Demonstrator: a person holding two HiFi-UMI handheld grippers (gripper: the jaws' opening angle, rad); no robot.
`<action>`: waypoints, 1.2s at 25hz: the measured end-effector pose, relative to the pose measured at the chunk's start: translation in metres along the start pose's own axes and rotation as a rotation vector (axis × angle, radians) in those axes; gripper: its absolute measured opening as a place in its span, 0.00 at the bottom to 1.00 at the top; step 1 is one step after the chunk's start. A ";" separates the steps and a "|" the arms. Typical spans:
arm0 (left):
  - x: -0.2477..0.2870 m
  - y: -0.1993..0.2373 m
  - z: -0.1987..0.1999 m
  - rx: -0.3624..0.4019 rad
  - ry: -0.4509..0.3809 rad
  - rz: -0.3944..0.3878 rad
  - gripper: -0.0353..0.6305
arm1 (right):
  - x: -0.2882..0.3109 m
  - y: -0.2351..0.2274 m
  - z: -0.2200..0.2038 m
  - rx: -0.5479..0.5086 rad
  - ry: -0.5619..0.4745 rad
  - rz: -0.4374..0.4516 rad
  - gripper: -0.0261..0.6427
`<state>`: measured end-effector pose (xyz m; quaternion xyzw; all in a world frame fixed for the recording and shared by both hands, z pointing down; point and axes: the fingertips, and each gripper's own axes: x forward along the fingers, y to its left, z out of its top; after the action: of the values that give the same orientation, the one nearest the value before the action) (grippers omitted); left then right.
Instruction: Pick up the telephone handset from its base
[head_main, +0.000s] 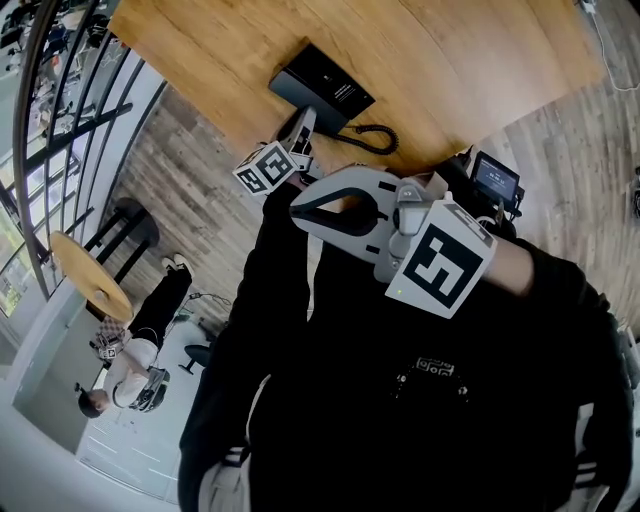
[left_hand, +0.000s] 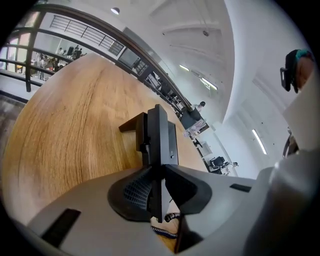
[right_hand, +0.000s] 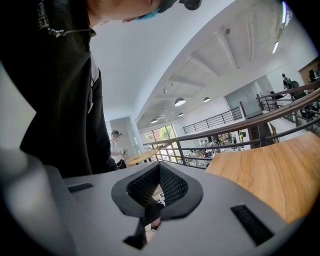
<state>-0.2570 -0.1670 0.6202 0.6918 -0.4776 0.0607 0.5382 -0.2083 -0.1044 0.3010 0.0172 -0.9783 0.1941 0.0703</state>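
Observation:
The black telephone base (head_main: 325, 85) sits on the wooden table (head_main: 450, 50), its coiled cord (head_main: 372, 136) trailing to the right. In the left gripper view the dark handset (left_hand: 158, 140) stands edge-on between the pads of my left gripper (left_hand: 159, 172), and both pads press on it; the cord (left_hand: 167, 225) hangs below. The head view shows my left gripper (head_main: 301, 138) at the base's near end. Held close to my chest, away from the phone, my right gripper (head_main: 298, 212) has its pads (right_hand: 167, 182) meeting at the tips with nothing between them.
A small device with a screen (head_main: 495, 178) stands at the table's near edge on the right. Beyond a railing (head_main: 60, 90) on the left, a lower floor has a round table (head_main: 90, 275) and a seated person (head_main: 130, 360).

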 end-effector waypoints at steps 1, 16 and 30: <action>-0.001 -0.002 0.001 0.003 -0.009 -0.001 0.18 | -0.001 0.002 0.000 -0.002 0.000 0.001 0.07; -0.056 -0.045 0.008 0.061 -0.129 0.003 0.18 | -0.007 0.064 0.009 -0.100 0.028 0.032 0.07; -0.131 -0.089 0.011 0.197 -0.260 0.026 0.18 | -0.004 0.114 0.012 -0.220 0.058 0.035 0.07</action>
<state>-0.2672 -0.1013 0.4762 0.7370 -0.5439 0.0240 0.4005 -0.2126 -0.0038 0.2467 -0.0132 -0.9914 0.0873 0.0968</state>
